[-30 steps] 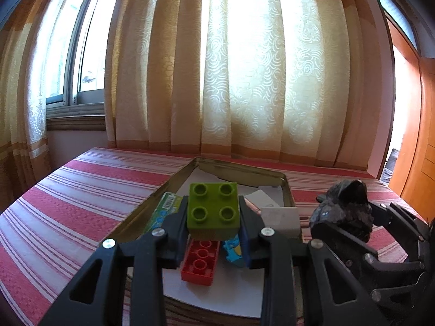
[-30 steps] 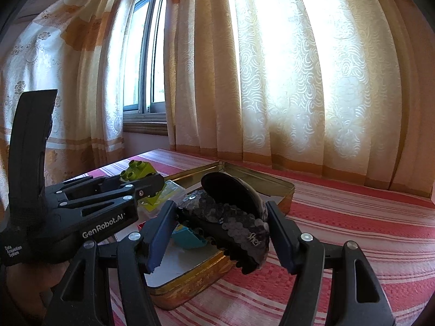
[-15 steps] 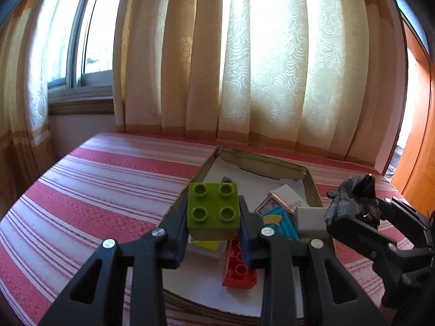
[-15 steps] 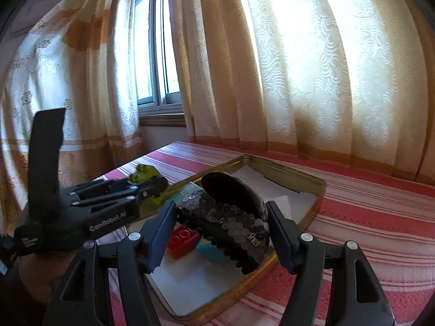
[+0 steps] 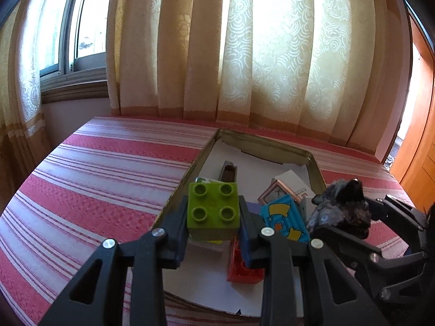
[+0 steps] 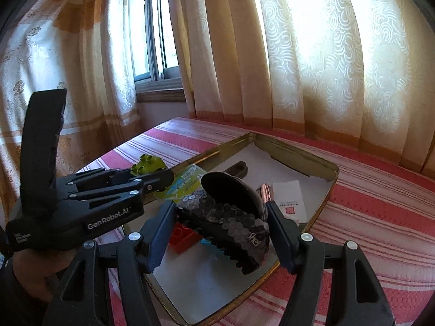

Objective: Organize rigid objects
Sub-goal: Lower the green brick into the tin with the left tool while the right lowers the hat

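Holding a green building block (image 5: 213, 212) pinched between its jaws, the left hand-held gripper (image 5: 213, 217) hangs over the near left part of an open metal tin (image 5: 316, 168) on the striped tabletop (image 5: 108, 179). From our left wrist view the block hides much of what lies beneath it; we make out only a pale edge under it and part of a red brick (image 5: 243, 269) behind the right jaw. A blue printed piece (image 5: 284, 217) lies beside that, half covered by other items we cannot identify. A small dark piece (image 5: 228, 172) sits farther back, where the tin's white lining is bare. Left of the tin, the cloth is open up to the curtain (image 5: 244, 54). To the right, the right hand-held gripper (image 6: 221, 221) clamps a dark sequined hair claw (image 6: 231, 212) over the tin's near right side, and the claw covers the objects below it. Beyond the tin's right rim we see more free striped cloth.
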The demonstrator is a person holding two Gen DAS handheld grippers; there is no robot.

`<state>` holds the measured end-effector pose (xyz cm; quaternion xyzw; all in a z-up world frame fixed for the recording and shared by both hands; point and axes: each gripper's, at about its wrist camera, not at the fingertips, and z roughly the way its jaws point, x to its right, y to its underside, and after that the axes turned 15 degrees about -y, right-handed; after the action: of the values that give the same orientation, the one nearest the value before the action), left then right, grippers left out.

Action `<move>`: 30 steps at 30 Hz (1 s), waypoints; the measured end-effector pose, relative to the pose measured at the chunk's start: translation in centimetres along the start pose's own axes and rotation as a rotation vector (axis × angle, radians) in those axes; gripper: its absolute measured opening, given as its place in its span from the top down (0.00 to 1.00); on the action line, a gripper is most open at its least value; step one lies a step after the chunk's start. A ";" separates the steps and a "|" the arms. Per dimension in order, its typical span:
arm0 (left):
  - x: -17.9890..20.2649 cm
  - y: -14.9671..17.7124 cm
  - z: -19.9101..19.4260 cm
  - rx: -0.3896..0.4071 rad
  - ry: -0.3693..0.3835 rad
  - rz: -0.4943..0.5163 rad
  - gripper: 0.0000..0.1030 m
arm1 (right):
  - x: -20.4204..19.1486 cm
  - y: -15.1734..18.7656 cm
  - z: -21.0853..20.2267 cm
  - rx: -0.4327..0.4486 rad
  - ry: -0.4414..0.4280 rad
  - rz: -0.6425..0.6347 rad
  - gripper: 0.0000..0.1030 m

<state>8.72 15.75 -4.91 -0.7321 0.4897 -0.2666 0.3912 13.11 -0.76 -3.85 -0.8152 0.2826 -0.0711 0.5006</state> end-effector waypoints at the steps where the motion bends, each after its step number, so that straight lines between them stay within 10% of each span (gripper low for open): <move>1: 0.1 0.1 0.0 -0.007 0.007 0.003 0.70 | 0.0 0.0 0.0 -0.004 0.001 -0.001 0.34; 30: 1.2 0.6 1.3 -0.049 -0.038 0.059 0.70 | 0.5 0.4 1.3 -0.075 -0.001 0.019 0.34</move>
<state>9.93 14.88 -6.16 -0.7318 0.5099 -0.2289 0.3900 13.92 -0.18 -4.95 -0.8307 0.2928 -0.0552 0.4703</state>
